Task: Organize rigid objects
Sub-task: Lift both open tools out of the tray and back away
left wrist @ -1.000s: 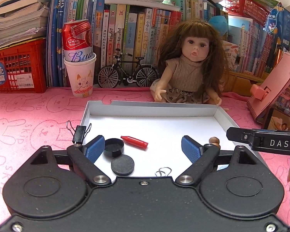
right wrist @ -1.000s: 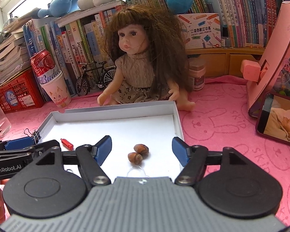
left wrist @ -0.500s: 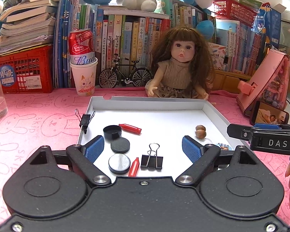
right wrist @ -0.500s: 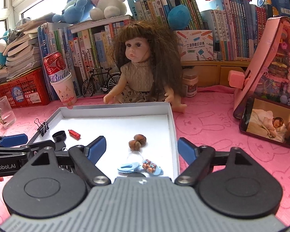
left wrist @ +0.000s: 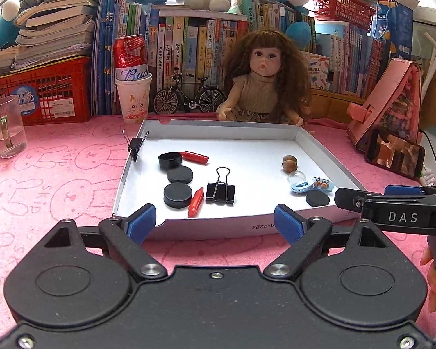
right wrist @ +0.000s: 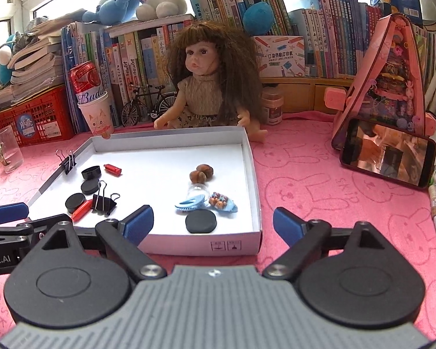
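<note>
The left tongs [left wrist: 215,221] are held wide and empty before the white tray [left wrist: 218,226]; the right tongs [right wrist: 213,224] are opening, empty, at its near wall. Clips [left wrist: 220,192], black discs [left wrist: 178,194], red caps [left wrist: 196,202] and nuts [right wrist: 201,174] lie inside it.

Left gripper [left wrist: 215,219] pointed down a bit, jaws wide apart, nothing btwn its blue pads. Right gripper [right wrist: 213,224] sat beside it, tilted down too, jaws opening wider, nothing btwn them. A few fingers [left wrist: 431,276] showed at the right edge.
</note>
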### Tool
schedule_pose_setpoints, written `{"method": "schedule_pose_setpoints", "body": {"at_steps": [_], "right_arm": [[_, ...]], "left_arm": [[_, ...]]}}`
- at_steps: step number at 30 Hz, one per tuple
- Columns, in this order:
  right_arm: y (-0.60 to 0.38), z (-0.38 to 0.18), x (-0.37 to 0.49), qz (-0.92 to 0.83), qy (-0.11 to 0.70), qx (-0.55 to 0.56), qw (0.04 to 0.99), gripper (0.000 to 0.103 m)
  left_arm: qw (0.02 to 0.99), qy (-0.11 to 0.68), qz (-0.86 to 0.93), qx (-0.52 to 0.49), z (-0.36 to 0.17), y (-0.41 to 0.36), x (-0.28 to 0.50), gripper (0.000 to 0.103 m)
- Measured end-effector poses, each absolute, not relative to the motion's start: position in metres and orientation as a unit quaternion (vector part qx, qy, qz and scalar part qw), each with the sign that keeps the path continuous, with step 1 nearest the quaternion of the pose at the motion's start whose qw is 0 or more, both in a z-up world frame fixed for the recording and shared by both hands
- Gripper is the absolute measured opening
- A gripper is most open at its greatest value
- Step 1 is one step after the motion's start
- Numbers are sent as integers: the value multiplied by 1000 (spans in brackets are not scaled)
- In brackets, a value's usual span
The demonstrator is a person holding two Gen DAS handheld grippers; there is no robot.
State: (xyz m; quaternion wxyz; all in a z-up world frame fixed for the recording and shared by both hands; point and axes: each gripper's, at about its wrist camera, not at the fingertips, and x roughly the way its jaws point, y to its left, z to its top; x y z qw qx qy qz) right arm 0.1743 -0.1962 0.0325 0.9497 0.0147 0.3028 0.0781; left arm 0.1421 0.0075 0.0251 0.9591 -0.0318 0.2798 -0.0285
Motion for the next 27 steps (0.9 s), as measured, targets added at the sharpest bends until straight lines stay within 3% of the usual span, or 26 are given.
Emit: {"method": "schedule_pose_setpoints", "body": {"at_steps": [27], "right_arm": [[-176, -6, 164, 54, 354, -13, 934, 103]], "left_arm": [[942, 332, 47, -13, -16, 12, 148, 91]]}}
